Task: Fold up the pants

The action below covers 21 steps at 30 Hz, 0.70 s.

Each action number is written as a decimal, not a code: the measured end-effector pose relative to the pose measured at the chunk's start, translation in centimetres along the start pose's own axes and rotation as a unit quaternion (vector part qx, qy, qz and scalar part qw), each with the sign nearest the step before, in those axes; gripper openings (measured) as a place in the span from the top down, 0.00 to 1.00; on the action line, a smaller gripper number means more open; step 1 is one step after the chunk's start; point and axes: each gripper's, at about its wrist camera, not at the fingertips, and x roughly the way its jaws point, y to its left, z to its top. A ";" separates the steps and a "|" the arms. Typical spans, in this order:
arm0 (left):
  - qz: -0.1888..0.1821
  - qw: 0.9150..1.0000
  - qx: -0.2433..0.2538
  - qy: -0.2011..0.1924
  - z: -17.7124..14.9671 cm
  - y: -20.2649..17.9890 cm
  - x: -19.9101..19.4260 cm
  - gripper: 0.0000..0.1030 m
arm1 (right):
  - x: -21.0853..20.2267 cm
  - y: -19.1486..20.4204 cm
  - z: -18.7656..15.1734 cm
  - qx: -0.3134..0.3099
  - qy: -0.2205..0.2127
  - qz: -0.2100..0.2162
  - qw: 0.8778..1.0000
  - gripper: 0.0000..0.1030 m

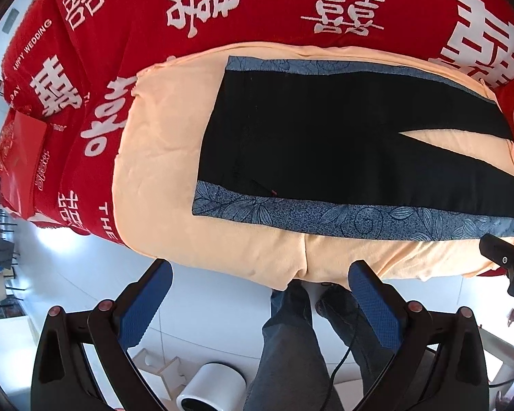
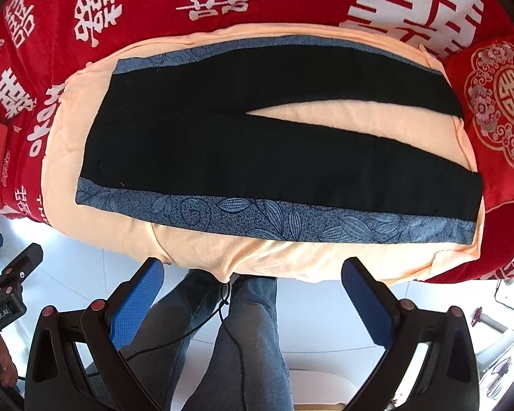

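Black pants (image 1: 325,137) with blue leaf-patterned side stripes lie flat on a peach blanket (image 1: 161,157), waistband at the left, both legs running right with a narrow gap between them. They also show in the right wrist view (image 2: 243,150). My left gripper (image 1: 262,270) is open and empty, held over the floor just off the blanket's near edge. My right gripper (image 2: 253,267) is open and empty at the same near edge, to the right of the left one. The right gripper's body shows at the edge of the left wrist view (image 1: 503,257).
The peach blanket (image 2: 65,130) lies on a red bedspread (image 1: 126,17) with white characters. A red embroidered cushion (image 2: 503,102) sits past the pant cuffs. The person's jeans-clad legs (image 1: 288,349) and a cable are below, and a white cylinder (image 1: 212,390) stands on the white floor.
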 end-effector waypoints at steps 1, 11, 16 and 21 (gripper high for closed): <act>-0.005 1.000 -0.002 0.000 0.0 0.2 0.3 0.00 | 0.2 0.1 0.0 0.002 0.001 0.001 1.000 0.00; -0.087 0.996 -0.015 0.015 1.3 3.1 9.3 0.00 | 6.5 0.1 0.1 0.078 0.014 0.105 0.991 0.00; -0.172 0.982 -0.069 0.034 1.4 5.8 15.9 0.00 | 13.2 0.9 -0.9 0.137 0.034 0.269 0.953 0.14; -0.203 0.975 -0.082 0.029 1.6 7.1 18.9 0.00 | 19.4 3.0 -2.4 0.178 0.067 0.370 0.909 0.33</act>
